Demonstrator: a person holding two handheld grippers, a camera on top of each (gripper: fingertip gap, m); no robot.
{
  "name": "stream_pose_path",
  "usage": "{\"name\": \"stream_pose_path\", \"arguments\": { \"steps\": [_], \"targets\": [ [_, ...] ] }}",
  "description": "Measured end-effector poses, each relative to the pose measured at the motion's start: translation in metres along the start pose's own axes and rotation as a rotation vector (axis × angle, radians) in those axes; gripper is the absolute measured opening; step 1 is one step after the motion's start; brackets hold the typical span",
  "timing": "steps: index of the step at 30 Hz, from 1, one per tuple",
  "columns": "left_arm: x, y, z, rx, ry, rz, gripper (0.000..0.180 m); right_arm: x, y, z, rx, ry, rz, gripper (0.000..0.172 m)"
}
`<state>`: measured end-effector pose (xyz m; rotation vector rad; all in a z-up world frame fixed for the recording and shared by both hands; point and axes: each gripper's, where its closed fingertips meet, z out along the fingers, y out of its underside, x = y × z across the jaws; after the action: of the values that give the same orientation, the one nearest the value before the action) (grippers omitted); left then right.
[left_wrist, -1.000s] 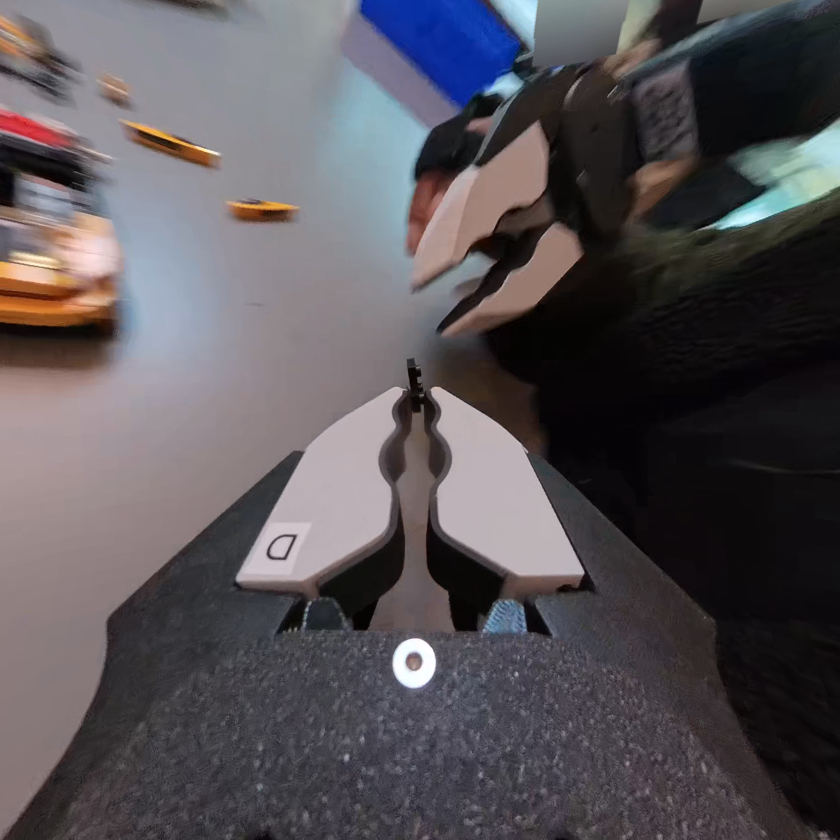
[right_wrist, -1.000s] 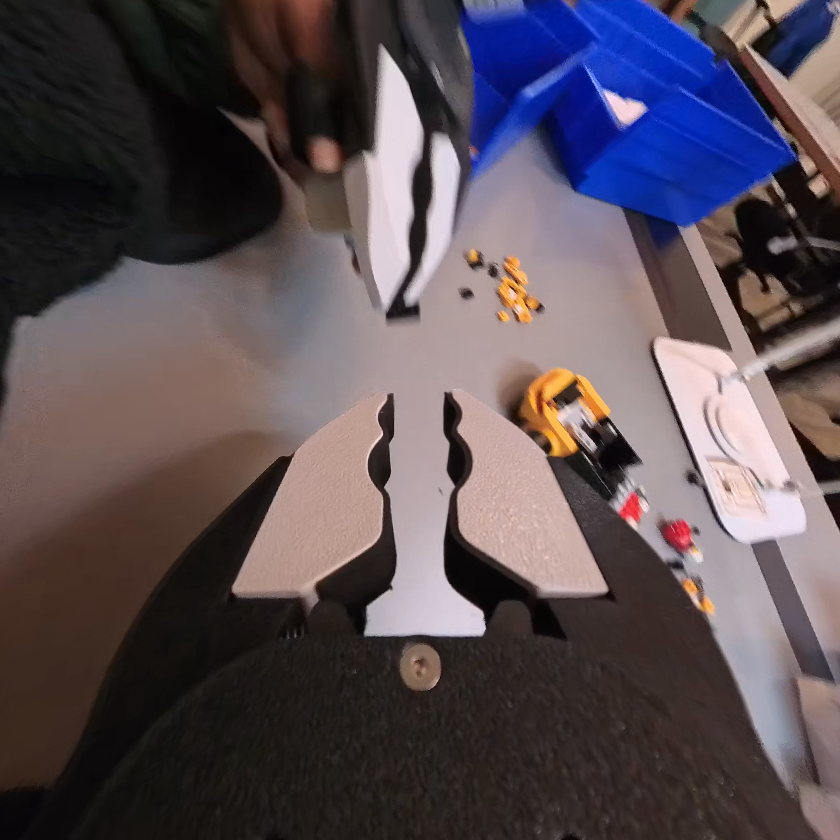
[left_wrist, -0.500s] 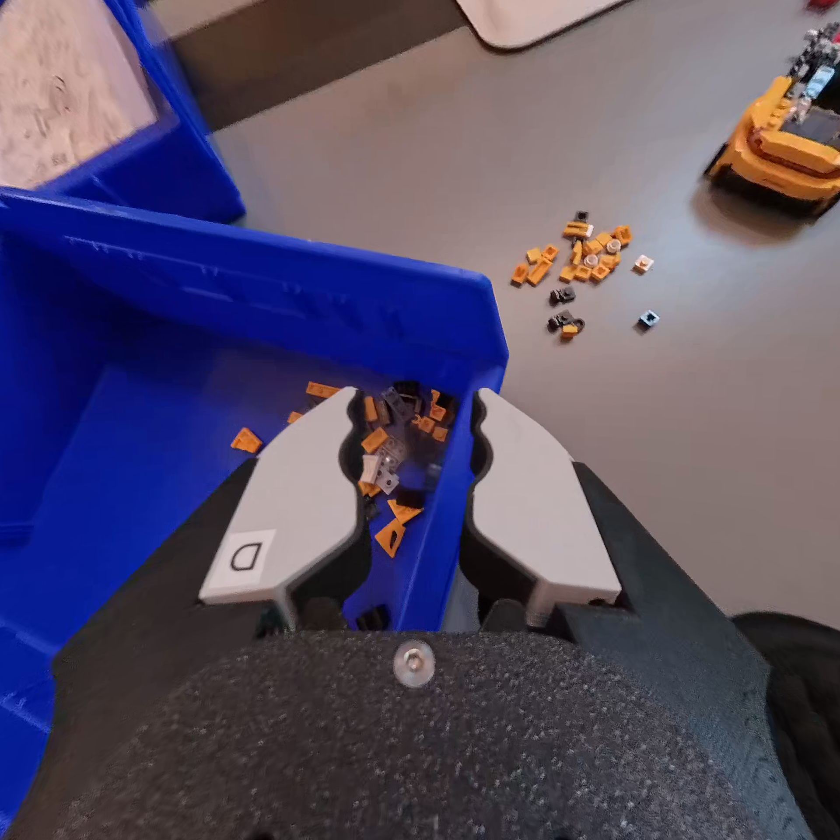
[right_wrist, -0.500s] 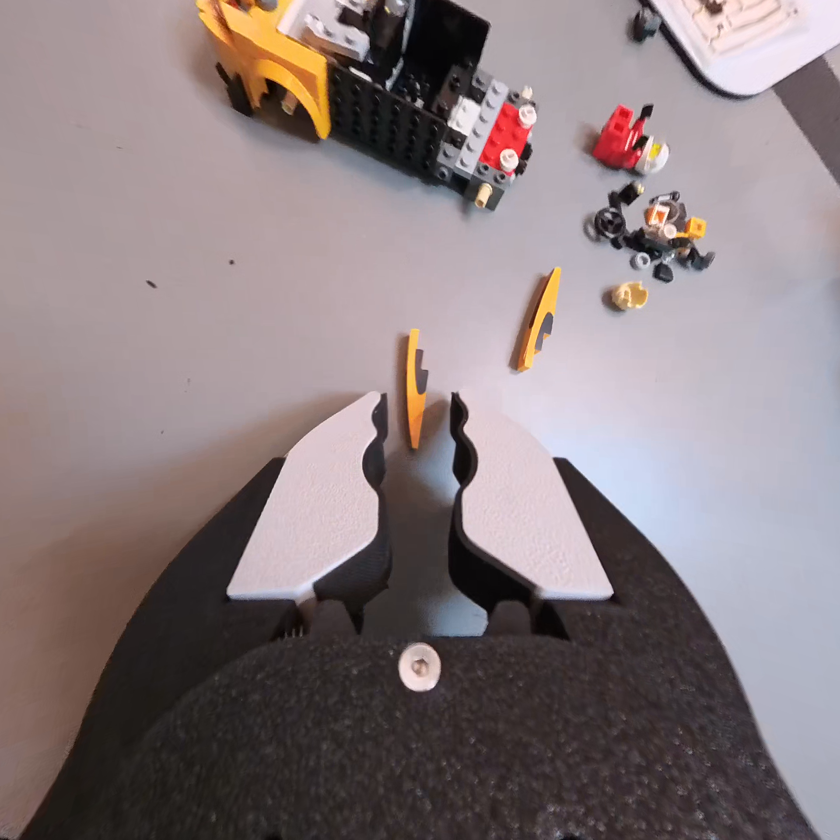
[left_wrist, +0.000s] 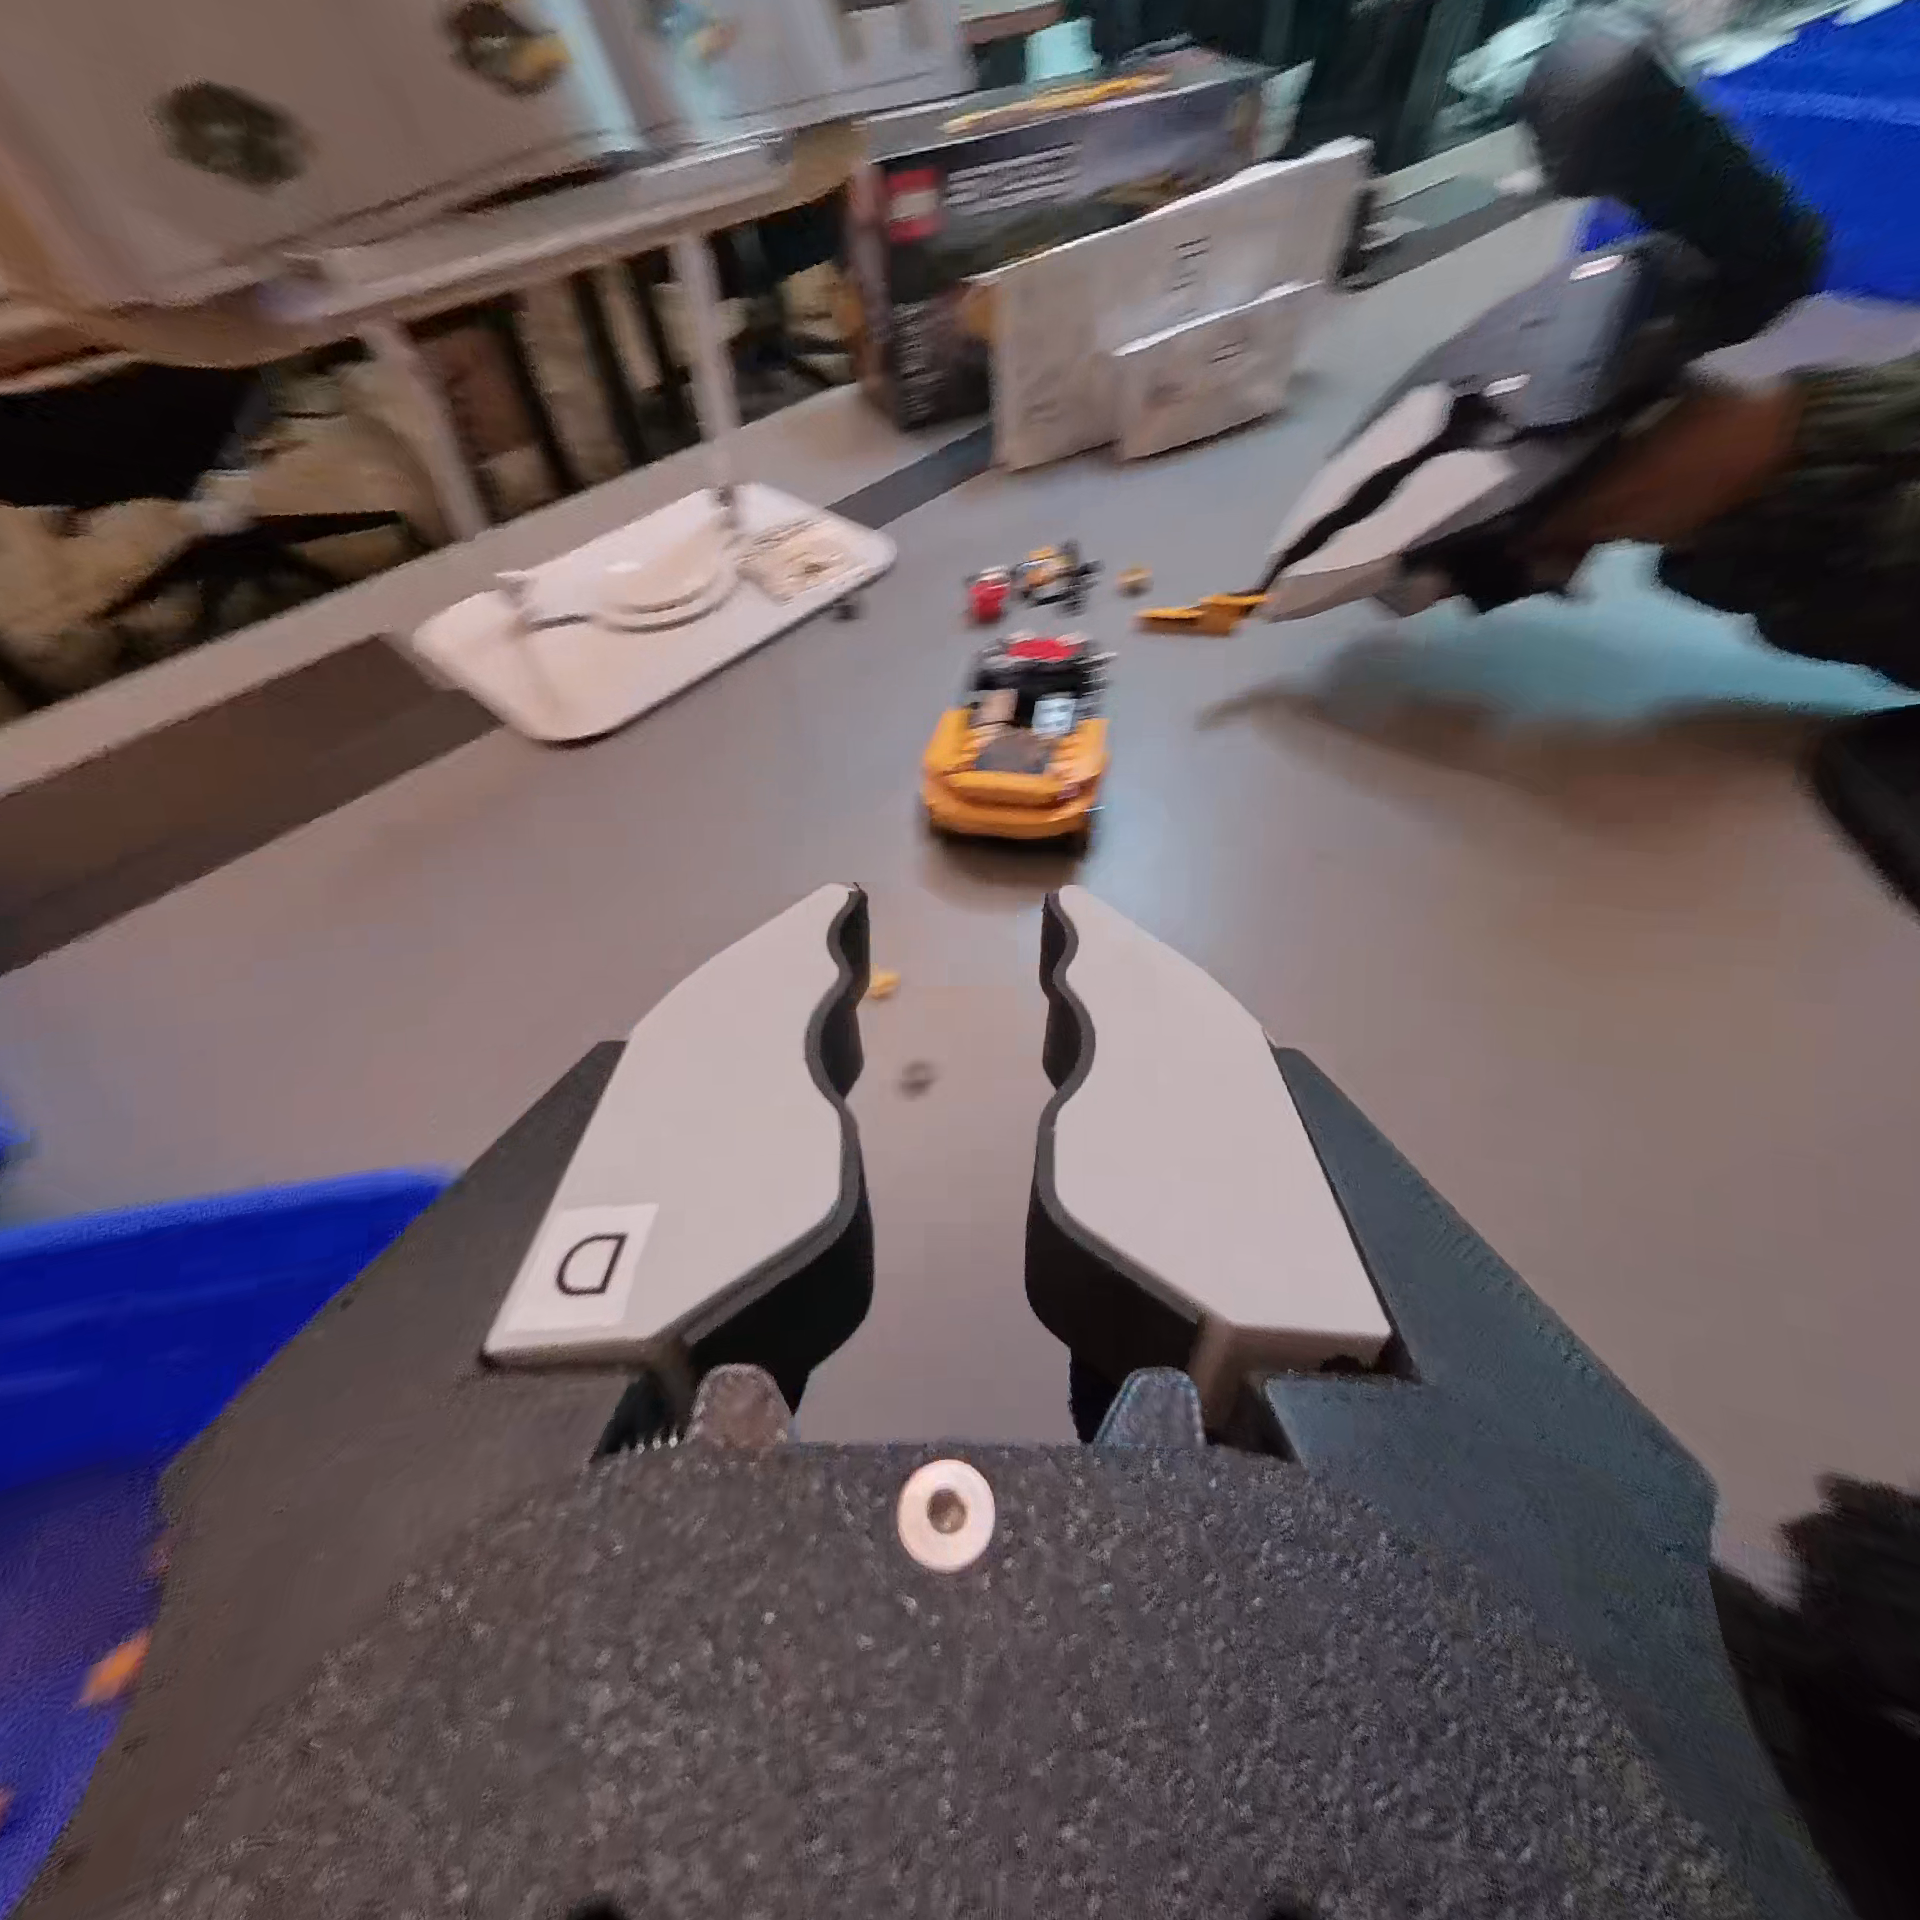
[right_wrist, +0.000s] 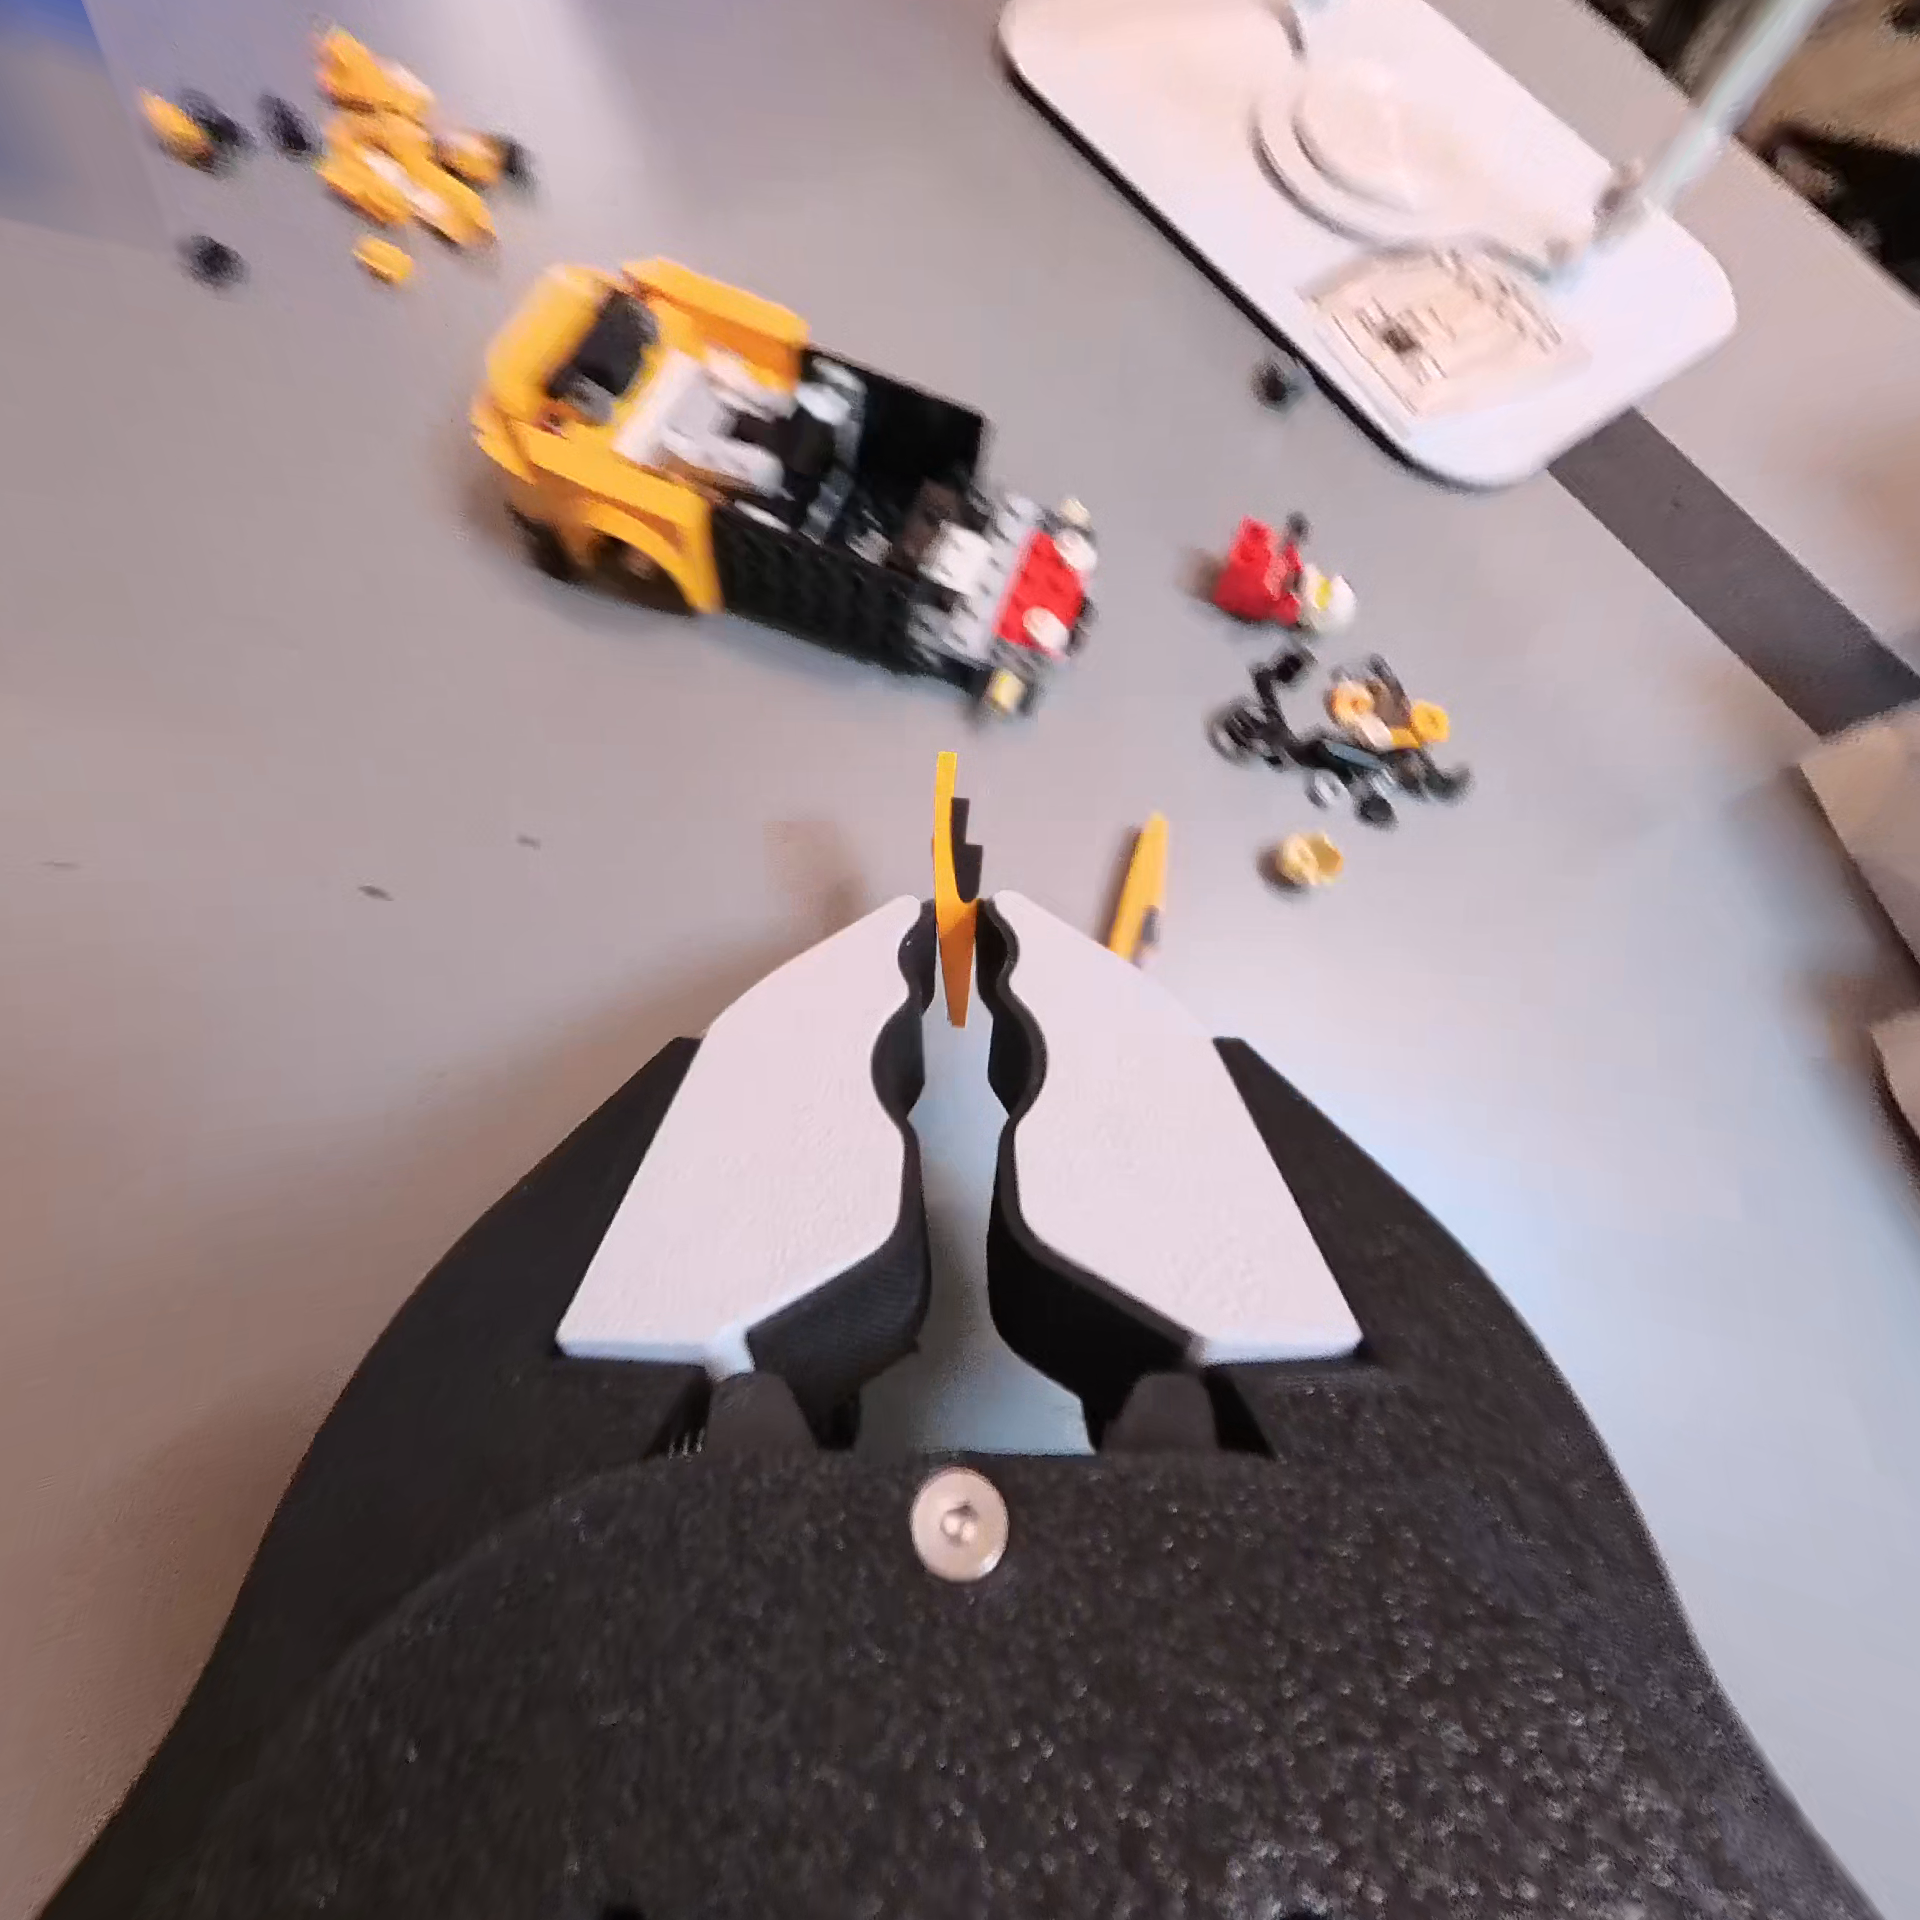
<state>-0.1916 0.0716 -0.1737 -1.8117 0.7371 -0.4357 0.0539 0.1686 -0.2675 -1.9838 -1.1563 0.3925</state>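
half a second before, the right gripper (right_wrist: 958, 914) had its fingers spread around a thin orange curved panel (right_wrist: 951, 883) standing on edge on the grey table (right_wrist: 312, 935); now the fingertips had closed on that panel and pinched it, its upper part sticking out past the tips. a second orange panel (right_wrist: 1138, 883) lay just beside them, with a part-built yellow and black toy car (right_wrist: 748, 468), a red piece (right_wrist: 1262, 571) and a cluster of small dark parts (right_wrist: 1340, 738) farther ahead. the left gripper (left_wrist: 951, 914) had swung away from the inside of the blue bin (left_wrist: 156, 1299) and now pointed across the table toward the car (left_wrist: 1013, 758). its fingers stood well apart and held nothing; only a tiny orange bit (left_wrist: 883, 982) lay on the table below them.
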Motion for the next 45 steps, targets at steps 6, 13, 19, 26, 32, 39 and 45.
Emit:
{"name": "stream_pose_path", "arguments": {
  "steps": [6,13,19,26,32,39,45],
  "targets": [
    [0.089,-0.003,0.042,0.033,0.456,-0.305,0.037,-0.1,-0.061,-0.025,0.308,-0.261,-0.265,0.007],
    [0.139,-0.011,0.051,0.082,0.635,-0.153,0.015,-0.186,-0.081,-0.046,0.381,-0.468,-0.401,0.007],
    [0.137,-0.003,0.053,0.027,0.535,-0.002,0.006,-0.18,-0.077,-0.043,0.378,-0.494,-0.345,0.013],
    [0.082,0.003,0.058,-0.008,0.309,-0.013,0.0,-0.025,-0.038,-0.006,0.082,-0.011,-0.14,0.022],
    [0.046,0.004,0.053,-0.018,0.175,-0.009,0.0,0.034,0.016,0.025,-0.158,0.041,0.062,0.027],
    [0.032,-0.005,0.034,0.025,0.217,-0.117,0.019,-0.02,-0.026,0.016,0.061,-0.091,-0.165,0.008],
    [0.087,-0.012,0.034,0.084,0.561,-0.187,0.031,-0.153,-0.092,-0.03,0.359,-0.453,-0.407,0.008]
  ]
}}
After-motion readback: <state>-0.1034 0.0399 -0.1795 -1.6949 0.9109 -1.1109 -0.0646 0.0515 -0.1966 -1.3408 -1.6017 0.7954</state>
